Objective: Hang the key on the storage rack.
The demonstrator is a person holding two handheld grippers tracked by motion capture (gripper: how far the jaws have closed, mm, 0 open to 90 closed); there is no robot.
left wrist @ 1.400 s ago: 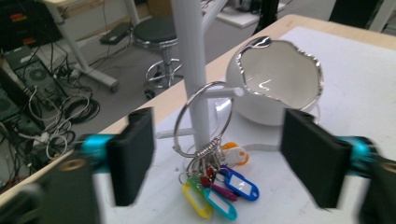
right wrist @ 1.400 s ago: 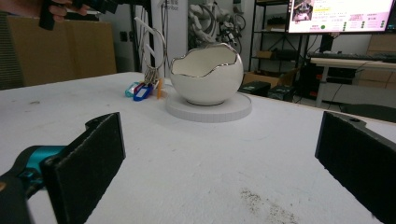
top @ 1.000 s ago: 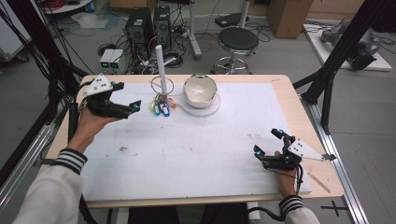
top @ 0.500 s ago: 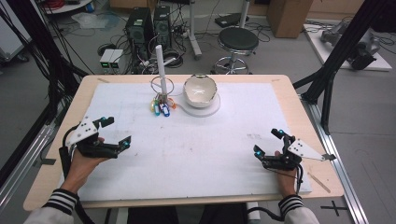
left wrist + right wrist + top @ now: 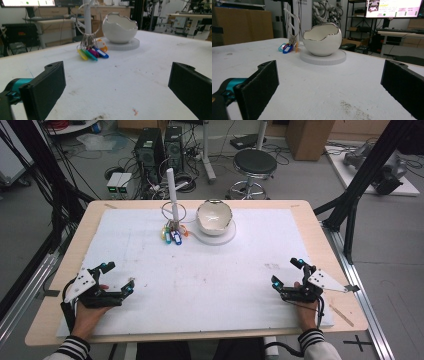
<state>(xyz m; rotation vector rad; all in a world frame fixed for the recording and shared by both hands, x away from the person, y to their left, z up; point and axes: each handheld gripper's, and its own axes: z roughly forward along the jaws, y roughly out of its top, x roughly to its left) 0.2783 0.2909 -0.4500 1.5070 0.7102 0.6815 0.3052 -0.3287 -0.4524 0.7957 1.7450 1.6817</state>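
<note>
far ahead of both tongs: key ring (image 5: 172, 231), untouched.

A mat (image 5: 200, 270) covers most of the table (image 5: 320, 225). At the far middle of the mat stands an upright post (image 5: 172, 195), with a large ring (image 5: 172, 211) around it and a bunch of key tags (image 5: 172, 235) lying at its foot on the near side. Just to the right of the post an egg-shaped bowl (image 5: 214, 217) sits on a round base (image 5: 220, 236). The left tool (image 5: 117, 279) rests at the near left corner of the mat, the right tool (image 5: 287, 272) at the near right corner, both well apart from the things at the far edge. Behind the table, on the floor, stands a stool (image 5: 255, 165).
</note>
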